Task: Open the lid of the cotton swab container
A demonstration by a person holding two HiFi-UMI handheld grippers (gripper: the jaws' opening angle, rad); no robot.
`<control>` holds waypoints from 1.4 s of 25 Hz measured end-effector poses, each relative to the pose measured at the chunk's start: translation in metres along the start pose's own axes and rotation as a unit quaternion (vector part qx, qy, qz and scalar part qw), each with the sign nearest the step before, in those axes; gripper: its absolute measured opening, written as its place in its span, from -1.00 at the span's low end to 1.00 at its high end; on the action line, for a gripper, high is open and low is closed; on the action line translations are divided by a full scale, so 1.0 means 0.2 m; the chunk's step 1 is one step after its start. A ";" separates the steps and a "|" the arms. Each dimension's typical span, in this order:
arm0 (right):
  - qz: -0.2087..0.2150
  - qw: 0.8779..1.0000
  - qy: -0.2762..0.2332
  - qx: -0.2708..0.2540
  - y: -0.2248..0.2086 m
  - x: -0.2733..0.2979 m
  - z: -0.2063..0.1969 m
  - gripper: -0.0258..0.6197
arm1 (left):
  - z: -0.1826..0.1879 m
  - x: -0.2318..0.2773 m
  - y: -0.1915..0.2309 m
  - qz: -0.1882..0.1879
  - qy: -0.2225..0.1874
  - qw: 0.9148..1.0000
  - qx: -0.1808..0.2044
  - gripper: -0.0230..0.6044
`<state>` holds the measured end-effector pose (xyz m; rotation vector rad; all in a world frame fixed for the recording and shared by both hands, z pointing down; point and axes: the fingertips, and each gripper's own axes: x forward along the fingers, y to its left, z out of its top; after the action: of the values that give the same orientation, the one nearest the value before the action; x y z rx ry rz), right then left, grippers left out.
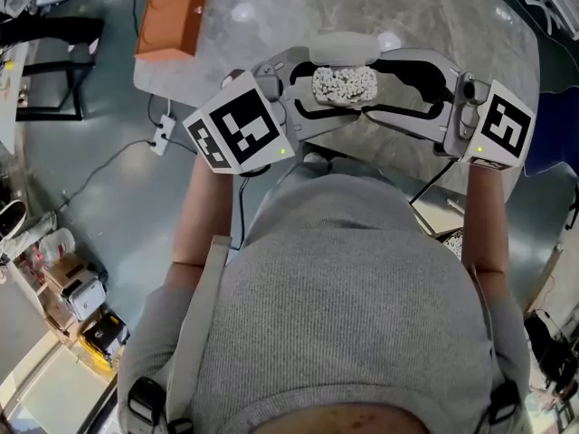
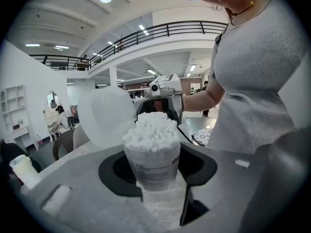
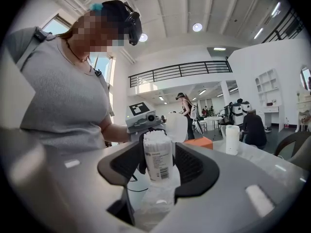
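Observation:
The clear cotton swab container [image 1: 344, 84] is packed with white swabs and held upright over the marble table [image 1: 271, 16]. My left gripper [image 1: 315, 87] is shut on its body [image 2: 154, 166]. The translucent lid [image 2: 108, 115] is flipped open and hangs off the far side of the rim [image 1: 344, 45]. My right gripper [image 1: 384, 87] faces it from the right and is open. In the right gripper view the container [image 3: 158, 157] stands between the right gripper's pads with a gap on each side, and the lid [image 3: 177, 126] shows behind it.
An orange box [image 1: 172, 12] sits at the table's far left, also the orange box [image 3: 199, 142] beyond the container. A white bottle [image 3: 232, 139] stands on the table to the right. A cable and power strip [image 1: 163, 134] lie on the floor at left.

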<state>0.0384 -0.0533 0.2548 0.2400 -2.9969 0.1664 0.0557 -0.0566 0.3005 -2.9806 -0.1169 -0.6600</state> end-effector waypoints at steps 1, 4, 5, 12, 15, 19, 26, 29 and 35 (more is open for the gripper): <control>0.001 1.000 0.001 0.000 0.00 0.00 0.00 -0.27 | 0.00 0.00 0.00 -0.001 -0.001 1.000 0.001 -0.26; 0.001 1.000 0.002 -0.010 0.00 0.02 -0.01 -0.27 | 0.01 0.02 0.01 -0.004 -0.005 1.000 0.003 -0.25; 0.001 1.000 0.001 -0.017 -0.01 0.02 -0.01 -0.27 | 0.02 0.02 0.01 -0.006 -0.006 1.000 0.004 -0.25; -0.009 1.000 0.009 -0.008 -0.01 0.04 0.00 -0.27 | 0.04 0.04 0.01 -0.015 -0.006 1.000 0.006 -0.25; -0.012 1.000 0.006 -0.011 -0.02 0.03 0.00 -0.28 | 0.04 0.05 0.02 -0.017 -0.002 1.000 0.006 -0.25; -0.011 1.000 0.004 -0.012 -0.02 0.04 -0.02 -0.30 | 0.02 0.05 0.02 -0.016 0.001 1.000 0.001 -0.24; -0.004 1.000 -0.013 -0.025 -0.03 0.03 -0.01 -0.31 | 0.02 0.02 0.04 -0.002 -0.018 1.000 -0.011 -0.20; -0.008 1.000 0.002 -0.023 -0.04 0.03 -0.03 -0.31 | 0.00 -0.01 0.05 0.003 -0.016 1.000 -0.015 -0.20; -0.012 0.999 0.008 -0.033 -0.05 0.03 -0.06 -0.31 | -0.06 -0.05 0.07 0.019 -0.001 1.000 -0.014 -0.21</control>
<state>0.0362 -0.0629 0.2674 0.2666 -2.9770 0.0668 0.0426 -0.0729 0.3056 -3.0013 -0.0508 -0.6592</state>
